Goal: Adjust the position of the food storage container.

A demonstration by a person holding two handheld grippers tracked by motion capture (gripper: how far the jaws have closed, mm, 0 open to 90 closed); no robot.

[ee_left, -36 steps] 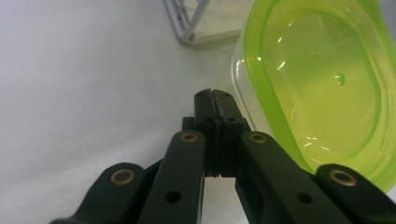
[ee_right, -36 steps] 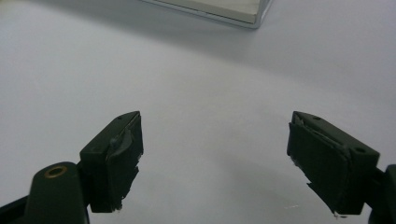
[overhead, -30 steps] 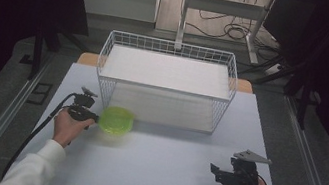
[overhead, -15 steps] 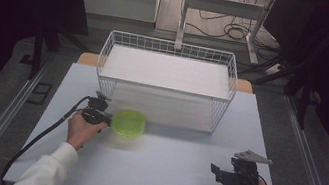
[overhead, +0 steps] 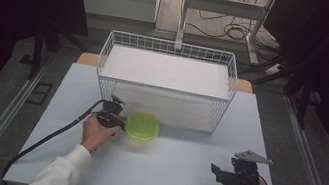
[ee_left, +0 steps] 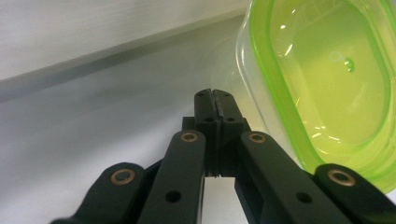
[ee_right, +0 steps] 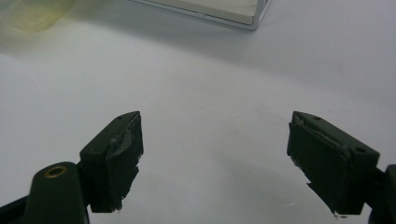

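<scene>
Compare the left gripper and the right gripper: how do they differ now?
The left gripper has its jaws shut together, with nothing between them; the right gripper has its jaws wide open. The left gripper sits right beside the green lid, near the wire basket; the right gripper rests apart on bare table. Both are black and hand-held.

The green container (overhead: 142, 126) is seen to be translucent plastic with a glossy finish — bright glints are caught on its smooth lid in the left gripper view. At its twelve o'clock a basket (overhead: 172, 48) of thin white-coated wire is set, while the table (overhead: 179, 176) is covered by a smooth, matt pale surface. The left gripper (ee_left: 215, 100) and the right gripper (ee_right: 215, 161) are made of matt black plastic with brass-coloured rivets — worn, roughened pads (ee_right: 122, 158) are shown on the right one.
</scene>
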